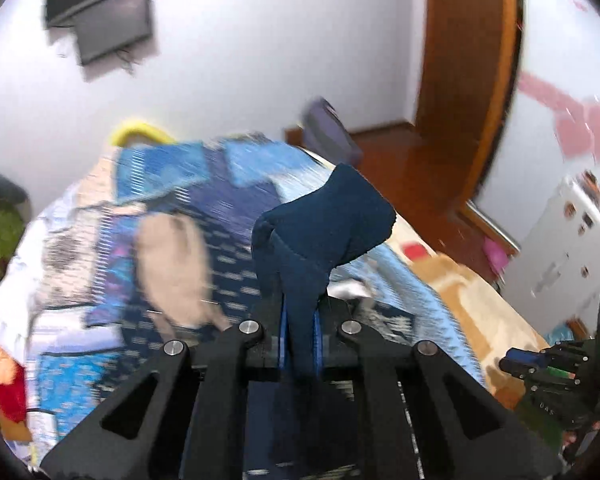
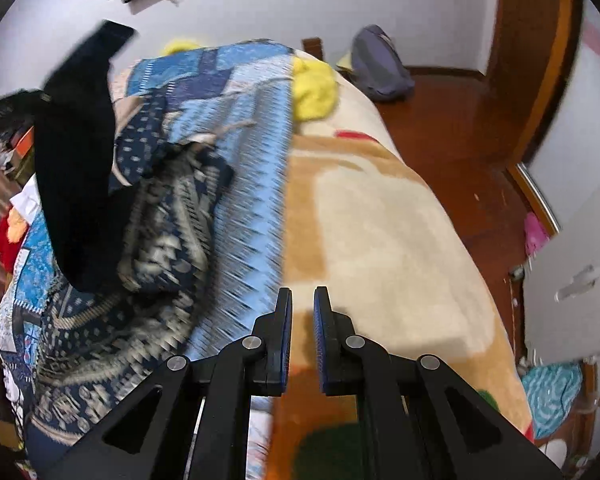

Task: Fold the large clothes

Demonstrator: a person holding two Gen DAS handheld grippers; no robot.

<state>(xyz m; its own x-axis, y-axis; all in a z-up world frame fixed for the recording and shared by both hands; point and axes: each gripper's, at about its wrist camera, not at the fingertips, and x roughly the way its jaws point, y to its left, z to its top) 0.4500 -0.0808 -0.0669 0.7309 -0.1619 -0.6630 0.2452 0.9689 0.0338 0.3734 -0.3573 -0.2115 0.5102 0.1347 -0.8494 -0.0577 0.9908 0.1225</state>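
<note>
Our left gripper (image 1: 299,312) has its jaws clamped on a dark navy knit garment (image 1: 324,220), lifted above the bed's blue patchwork quilt (image 1: 172,208). Our right gripper (image 2: 302,312) hangs over the beige fleece blanket (image 2: 380,220), jaws narrowly parted, empty.

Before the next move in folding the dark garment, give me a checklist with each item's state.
1. Left tongs clamped on the dark blue garment: ok, cloth is pinched between the pads.
2. Garment lifted off the bed: ok, in the right wrist view it hangs above the patterned blue quilt.
3. Right tongs free to take a second corner: ok, slightly apart with nothing between them.
4. Free corner of the garment located: cannot tell, its lower end is blurred.
5. Flat spot to lay it: ok, the beige blanket below the right tongs lies bare.
6. Garment untangled from the quilt: cannot tell.
</note>
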